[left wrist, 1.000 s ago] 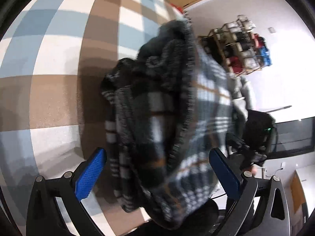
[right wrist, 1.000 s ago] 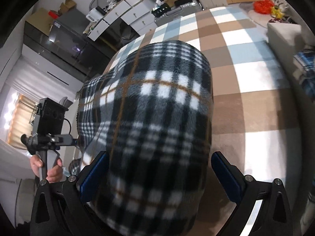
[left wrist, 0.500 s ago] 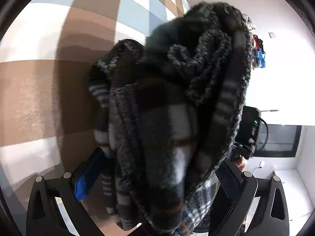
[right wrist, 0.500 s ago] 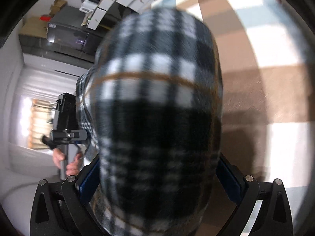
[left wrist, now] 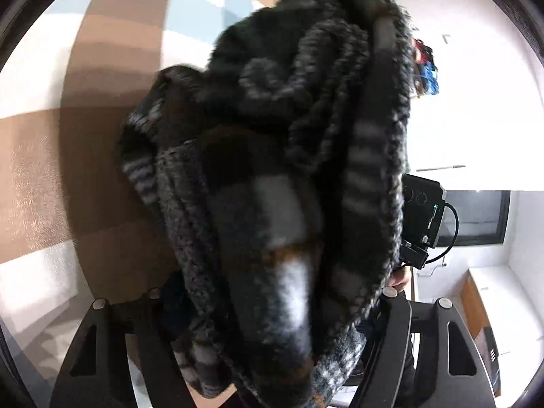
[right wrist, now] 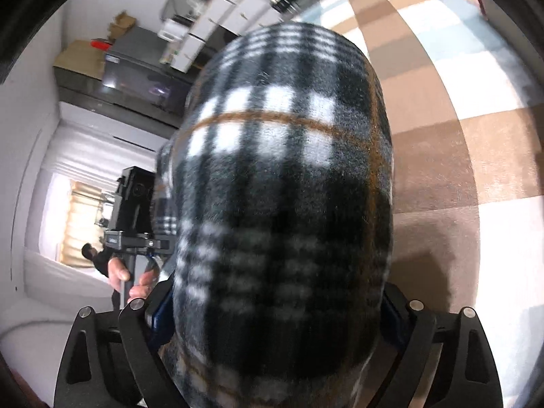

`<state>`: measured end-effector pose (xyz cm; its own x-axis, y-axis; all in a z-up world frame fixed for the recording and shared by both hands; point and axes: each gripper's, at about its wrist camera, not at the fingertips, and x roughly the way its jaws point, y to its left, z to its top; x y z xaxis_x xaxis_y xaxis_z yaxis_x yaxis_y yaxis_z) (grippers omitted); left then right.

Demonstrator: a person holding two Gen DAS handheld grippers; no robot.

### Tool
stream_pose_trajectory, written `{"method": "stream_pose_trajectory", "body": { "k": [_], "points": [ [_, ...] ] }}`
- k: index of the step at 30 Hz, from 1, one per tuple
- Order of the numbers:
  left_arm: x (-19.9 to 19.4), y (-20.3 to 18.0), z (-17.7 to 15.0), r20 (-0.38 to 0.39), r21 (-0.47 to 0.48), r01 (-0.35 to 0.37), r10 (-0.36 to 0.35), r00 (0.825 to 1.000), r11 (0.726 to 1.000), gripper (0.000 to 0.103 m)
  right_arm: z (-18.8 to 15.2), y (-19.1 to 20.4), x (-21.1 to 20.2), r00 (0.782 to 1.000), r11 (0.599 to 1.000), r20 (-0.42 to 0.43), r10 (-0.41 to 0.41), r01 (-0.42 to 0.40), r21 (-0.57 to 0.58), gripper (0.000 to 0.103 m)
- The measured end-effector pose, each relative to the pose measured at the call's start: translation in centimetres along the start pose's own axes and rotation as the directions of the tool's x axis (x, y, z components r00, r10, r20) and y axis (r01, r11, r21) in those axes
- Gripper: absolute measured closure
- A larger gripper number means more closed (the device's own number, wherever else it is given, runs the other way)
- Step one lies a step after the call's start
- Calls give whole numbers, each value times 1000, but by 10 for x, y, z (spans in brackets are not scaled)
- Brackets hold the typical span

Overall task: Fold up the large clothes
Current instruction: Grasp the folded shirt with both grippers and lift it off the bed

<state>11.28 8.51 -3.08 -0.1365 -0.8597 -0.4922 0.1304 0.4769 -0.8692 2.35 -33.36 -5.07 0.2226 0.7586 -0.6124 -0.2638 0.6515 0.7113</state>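
Both my left gripper and right gripper are clamped on bunched plaid fleece, checkered carpet beyond.

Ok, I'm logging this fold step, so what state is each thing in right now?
plaid fleece garment: lifted off the surface, bunched and draped between both tongs.
left tongs: closed on the plaid fleece garment, blue pads hidden by fabric.
right tongs: closed on the plaid fleece garment.
checked cover: spread flat below.
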Motion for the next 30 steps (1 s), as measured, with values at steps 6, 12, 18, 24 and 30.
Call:
{"method": "stream_pose_trajectory", "body": {
  "k": [6, 12, 18, 24, 30],
  "points": [
    [2, -19, -13, 4, 58, -4, 4, 1000, 998, 36, -27, 9, -18, 997, 1000, 71, 15, -15, 5, 14],
    [0, -46, -14, 22, 97, 25, -27, 999, 995, 36, -37, 15, -43, 992, 1000, 128, 11, -14, 24, 15],
    [15, -99, -18, 18, 178, 60, -65, 998, 982, 36, -44, 33, -98, 979, 1000, 205, -1, -5, 29, 15],
    [33, -175, -5, 2, 256, 52, -54, 999, 965, 36, -44, 43, -173, 968, 998, 250, -26, 11, 63, 16],
    [79, -271, 23, -28, 333, 62, -55, 998, 941, 36, -26, 39, -264, 946, 994, 312, -88, 64, 85, 16]
  ]
}}
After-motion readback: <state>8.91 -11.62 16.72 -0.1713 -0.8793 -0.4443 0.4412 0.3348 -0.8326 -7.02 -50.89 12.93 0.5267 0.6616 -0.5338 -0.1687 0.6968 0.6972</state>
